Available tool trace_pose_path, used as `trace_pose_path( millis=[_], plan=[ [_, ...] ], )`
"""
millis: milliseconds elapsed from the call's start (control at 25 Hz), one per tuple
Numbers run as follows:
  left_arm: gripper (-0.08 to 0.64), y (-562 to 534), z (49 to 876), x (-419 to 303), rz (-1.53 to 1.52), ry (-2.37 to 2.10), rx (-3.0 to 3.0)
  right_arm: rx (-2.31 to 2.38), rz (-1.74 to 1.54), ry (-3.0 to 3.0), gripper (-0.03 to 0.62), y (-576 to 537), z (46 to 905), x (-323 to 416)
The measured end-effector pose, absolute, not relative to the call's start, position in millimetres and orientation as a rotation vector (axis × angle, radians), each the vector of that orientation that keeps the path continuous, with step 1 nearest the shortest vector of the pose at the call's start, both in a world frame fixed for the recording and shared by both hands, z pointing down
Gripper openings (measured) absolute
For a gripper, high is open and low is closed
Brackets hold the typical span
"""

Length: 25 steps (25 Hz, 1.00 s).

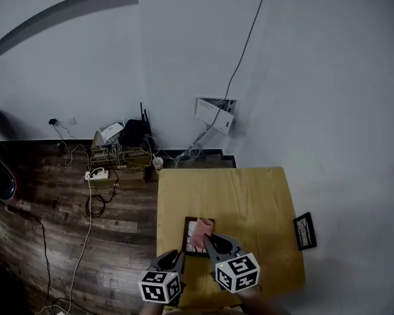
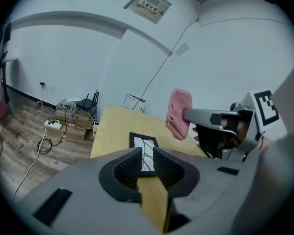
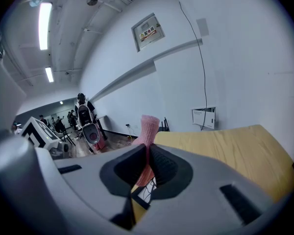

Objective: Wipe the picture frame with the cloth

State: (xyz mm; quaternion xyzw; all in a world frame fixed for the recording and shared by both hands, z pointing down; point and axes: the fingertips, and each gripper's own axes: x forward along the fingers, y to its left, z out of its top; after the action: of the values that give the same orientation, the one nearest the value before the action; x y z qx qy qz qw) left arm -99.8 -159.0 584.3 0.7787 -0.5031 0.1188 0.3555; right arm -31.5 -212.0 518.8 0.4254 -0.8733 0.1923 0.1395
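A black picture frame point(image 1: 192, 240) lies flat on the wooden table point(image 1: 236, 195), near its front edge. My right gripper point(image 1: 207, 239) hangs just above the frame, shut on a pink cloth point(image 1: 201, 230) that sticks up past its fingertips point(image 3: 148, 153). The cloth point(image 3: 149, 126) stands upright between the jaws, with the frame point(image 3: 146, 192) below. My left gripper point(image 1: 180, 255) is at the frame's near left corner. Its jaws point(image 2: 147, 153) stand a narrow gap apart with nothing between them, and the frame point(image 2: 139, 142) lies just beyond. From there the cloth point(image 2: 179, 114) and right gripper point(image 2: 187, 115) show above the frame.
A second small black frame point(image 1: 305, 231) stands on the floor by the wall, right of the table. A power strip point(image 1: 97, 174), cables and a router point(image 1: 132, 133) lie on the wooden floor behind the table's left side. A wall box point(image 1: 215, 113) hangs behind.
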Motion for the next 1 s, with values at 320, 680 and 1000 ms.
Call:
trace_pose_path(
  millis=[320, 680, 1000],
  plan=[
    [0.155, -169, 632, -92, 0.415, -1.200, 1.933, 1.201, 0.697, -2.441, 0.017, -236, 564, -41],
    [0.156, -173, 665, -83, 0.514, -1.157, 1.899, 1.140, 0.777, -2.338, 0.017, -258, 617, -55],
    [0.140, -172, 678, -79, 0.558, -1.141, 1.885, 1.072, 0.722, -2.227, 0.017, -264, 653, -66]
  ],
)
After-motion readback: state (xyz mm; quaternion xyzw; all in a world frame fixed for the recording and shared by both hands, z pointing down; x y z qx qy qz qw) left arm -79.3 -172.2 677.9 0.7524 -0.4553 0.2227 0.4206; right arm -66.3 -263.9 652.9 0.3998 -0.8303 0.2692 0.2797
